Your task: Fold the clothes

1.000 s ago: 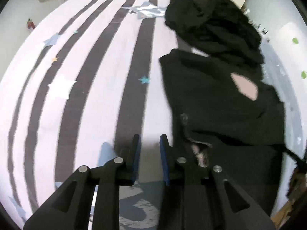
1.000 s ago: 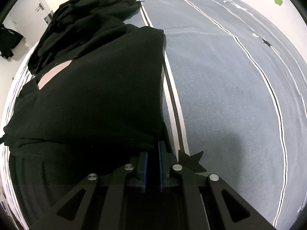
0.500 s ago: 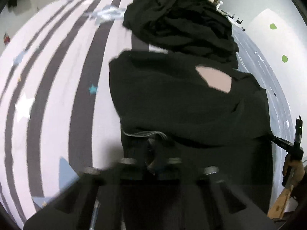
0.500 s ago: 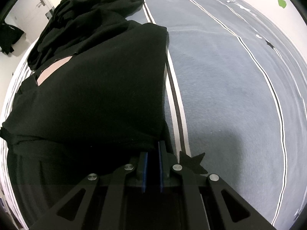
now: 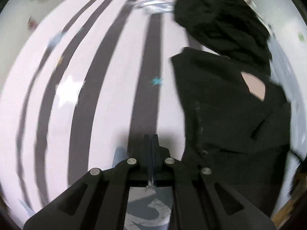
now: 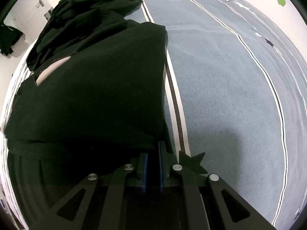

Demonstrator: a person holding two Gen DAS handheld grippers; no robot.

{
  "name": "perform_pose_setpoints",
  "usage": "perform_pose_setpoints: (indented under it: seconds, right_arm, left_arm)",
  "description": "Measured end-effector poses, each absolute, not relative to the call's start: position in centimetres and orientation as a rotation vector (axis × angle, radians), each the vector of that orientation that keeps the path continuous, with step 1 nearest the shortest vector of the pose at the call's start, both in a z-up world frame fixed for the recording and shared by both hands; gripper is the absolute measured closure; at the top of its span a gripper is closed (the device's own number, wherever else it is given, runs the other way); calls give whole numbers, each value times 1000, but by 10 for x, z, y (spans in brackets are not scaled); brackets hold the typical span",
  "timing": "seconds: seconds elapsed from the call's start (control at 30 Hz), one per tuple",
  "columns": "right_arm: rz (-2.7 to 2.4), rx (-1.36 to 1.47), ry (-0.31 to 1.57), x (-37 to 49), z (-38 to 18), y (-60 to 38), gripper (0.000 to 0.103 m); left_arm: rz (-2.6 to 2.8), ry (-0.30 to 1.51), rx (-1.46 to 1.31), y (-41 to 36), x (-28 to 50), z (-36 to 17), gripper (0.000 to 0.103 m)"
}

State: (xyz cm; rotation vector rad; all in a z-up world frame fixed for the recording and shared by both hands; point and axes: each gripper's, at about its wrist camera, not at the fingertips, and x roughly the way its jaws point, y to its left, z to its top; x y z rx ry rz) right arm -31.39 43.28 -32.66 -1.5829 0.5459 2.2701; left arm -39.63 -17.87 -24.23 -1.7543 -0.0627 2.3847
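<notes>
On the bed (image 5: 107, 88), with its pale cover striped in dark bands on one half and grey on the other, lie two lots of black clothing: one flat black garment (image 6: 92, 99) near the grippers and one crumpled black heap (image 5: 220, 19) beyond it, touching its far edge. A pinkish patch (image 5: 256, 88) shows through an opening in the flat garment. Two grippers are in view. The left gripper (image 5: 151, 140) has its jaws pressed together on nothing, over a dark stripe just beside the garment's edge; half a second ago it stood over the garment itself, and a second ago its jaws were narrowly apart. The right gripper (image 6: 153, 153) is unchanged, its jaws narrow and pinching the garment's near corner.
</notes>
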Motion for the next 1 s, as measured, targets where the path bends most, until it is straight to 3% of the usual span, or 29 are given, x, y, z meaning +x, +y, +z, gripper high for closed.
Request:
perform_pose_setpoints:
  seconds: [0.17, 0.3, 0.43, 0.57, 0.6, 0.63, 0.67, 0.87, 1.0]
  right_arm:
    - [2276, -1590, 538, -315, -327, 432, 95]
    - [2275, -1592, 535, -317, -327, 430, 95]
    - [2273, -1594, 537, -319, -328, 429, 95]
    - [2276, -1598, 529, -318, -327, 429, 95]
    - [2276, -1599, 529, -318, -327, 429, 95]
    - [2276, -1599, 530, -319, -328, 429, 95]
    - [2276, -1598, 530, -319, -328, 428, 95]
    - [2275, -1597, 529, -322, -329, 433, 95]
    - [2282, -1608, 509, -316, -327, 429, 95]
  left_arm:
    - [2278, -118, -1679, -161, -379, -243, 96]
    - [2240, -58, -1682, -135, -387, -251, 83]
    - [2234, -157, -1699, -126, -410, -261, 76]
    - [2148, -227, -1668, -116, -422, -264, 77]
    - [2126, -213, -1648, -111, -424, -264, 83]
    - [2115, -177, -1629, -106, -424, -262, 101]
    - [2107, -130, -1620, -101, -423, -261, 103]
    - [2292, -144, -1394, -93, -453, -218, 103]
    - [2375, -77, -1496, -90, -475, -223, 101]
